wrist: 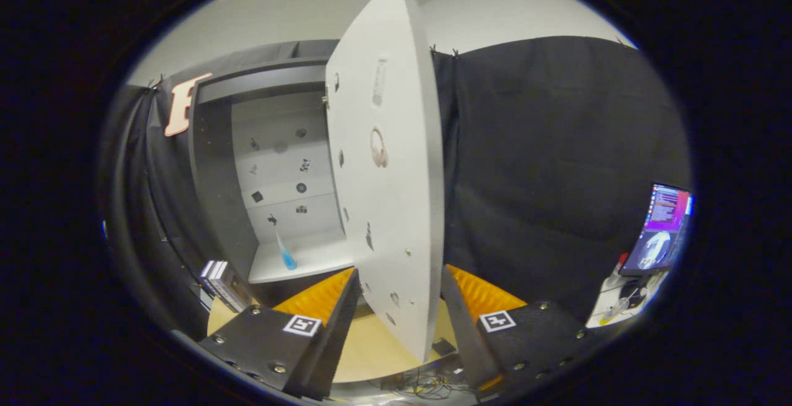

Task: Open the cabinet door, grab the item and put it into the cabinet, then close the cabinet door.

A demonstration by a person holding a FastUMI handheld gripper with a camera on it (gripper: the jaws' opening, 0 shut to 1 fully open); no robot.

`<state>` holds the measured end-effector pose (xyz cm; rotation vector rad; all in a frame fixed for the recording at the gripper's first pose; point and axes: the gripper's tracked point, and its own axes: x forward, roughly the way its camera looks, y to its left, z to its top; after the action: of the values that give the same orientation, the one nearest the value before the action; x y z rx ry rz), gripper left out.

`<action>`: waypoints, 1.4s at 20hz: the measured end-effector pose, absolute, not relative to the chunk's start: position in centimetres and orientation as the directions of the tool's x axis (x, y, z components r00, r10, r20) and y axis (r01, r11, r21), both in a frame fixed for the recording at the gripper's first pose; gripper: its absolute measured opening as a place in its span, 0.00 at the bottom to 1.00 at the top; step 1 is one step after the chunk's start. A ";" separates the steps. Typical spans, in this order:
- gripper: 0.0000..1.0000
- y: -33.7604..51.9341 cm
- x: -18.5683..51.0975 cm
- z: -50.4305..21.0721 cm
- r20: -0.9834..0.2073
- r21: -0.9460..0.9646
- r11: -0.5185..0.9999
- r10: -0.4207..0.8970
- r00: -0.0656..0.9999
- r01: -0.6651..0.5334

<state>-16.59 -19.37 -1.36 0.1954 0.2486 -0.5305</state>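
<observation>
My tongs (399,307) wide astride the open cabinet door's (387,164) edge, blue item (286,256) inside, small, indistinct.

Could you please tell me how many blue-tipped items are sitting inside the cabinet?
1: the blue-tipped item leans on the cabinet floor, beyond the open claw astride the door edge.

a light wooden table (371,350) sat low in the frame. the cabinet (216,164) stood on it at the left, and a small stack of books (224,283) lay on its lower-left part, just beside the cabinet. inside, on the cabinet's pale bottom shelf (309,260), a blue-tipped item (286,254) stood tilted. the gripper (399,298) had its fingers spread either side of the open door's (390,177) edge, not pressing on it.
</observation>
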 end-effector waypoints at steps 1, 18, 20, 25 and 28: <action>0.77 -20.1 -17.2 -1.4 -0.283 0.116 0.834 -0.492 0.823 0.539; 0.78 -25.0 -16.5 -1.7 -0.270 0.047 0.845 -0.502 0.822 0.532; 0.78 -24.4 -16.2 -1.7 -0.274 0.057 0.864 -0.468 0.840 0.500; 0.78 -20.6 -15.5 -1.6 -0.287 0.085 0.923 -0.338 0.896 0.375; 0.78 -16.8 -14.6 -1.5 -0.294 0.136 0.957 -0.209 0.933 0.258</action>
<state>-14.55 -16.77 -1.48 0.1745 0.2813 -0.2403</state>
